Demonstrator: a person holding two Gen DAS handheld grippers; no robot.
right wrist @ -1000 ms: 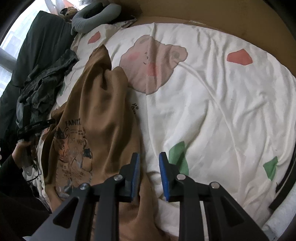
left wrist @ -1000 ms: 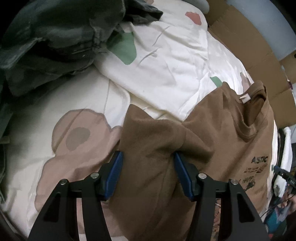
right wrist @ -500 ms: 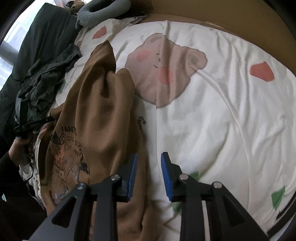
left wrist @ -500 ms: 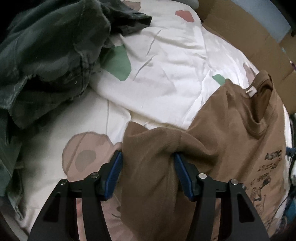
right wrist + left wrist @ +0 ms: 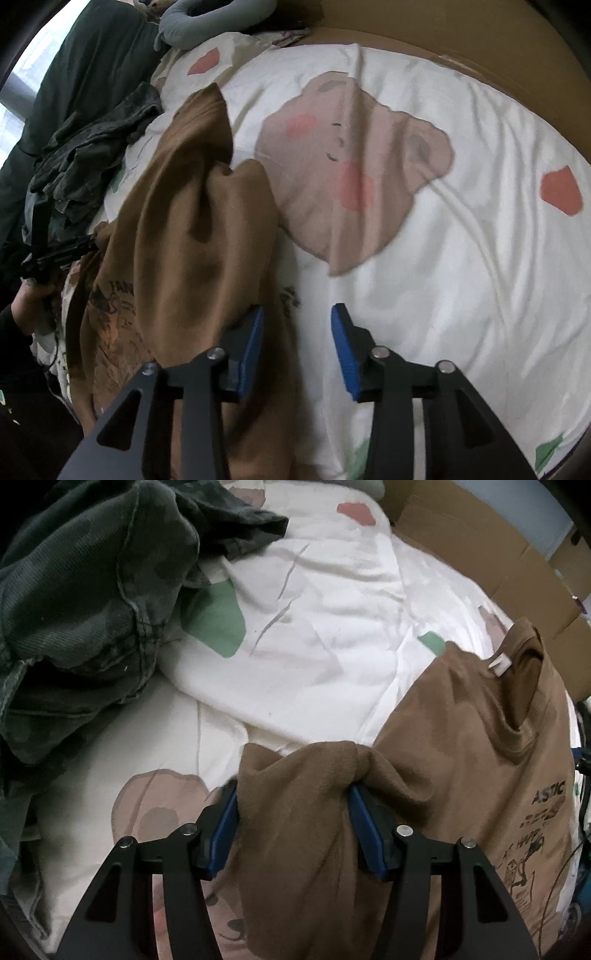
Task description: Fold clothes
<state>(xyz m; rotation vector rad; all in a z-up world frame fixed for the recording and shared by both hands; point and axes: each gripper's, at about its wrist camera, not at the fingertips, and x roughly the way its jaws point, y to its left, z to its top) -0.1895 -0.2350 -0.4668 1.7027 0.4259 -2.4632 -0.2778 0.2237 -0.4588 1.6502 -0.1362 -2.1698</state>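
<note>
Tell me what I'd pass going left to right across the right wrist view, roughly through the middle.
Dark green clothes pile → brown T-shirt → bear print on the white bedsheet → red patch.

Left wrist view: the brown T-shirt (image 5: 461, 738) runs off the bottom edge, its chest print cut at "ASTIC" with the small lettering below too blurred to read. A bunched fold hides the gap between the left gripper (image 5: 291, 823) fingers. The dark camouflage garment (image 5: 81, 602) spills out of frame at left. Right wrist view: the shirt's hem is motion-blurred and the person's hand (image 5: 31, 299) half lost at the edge.
</note>
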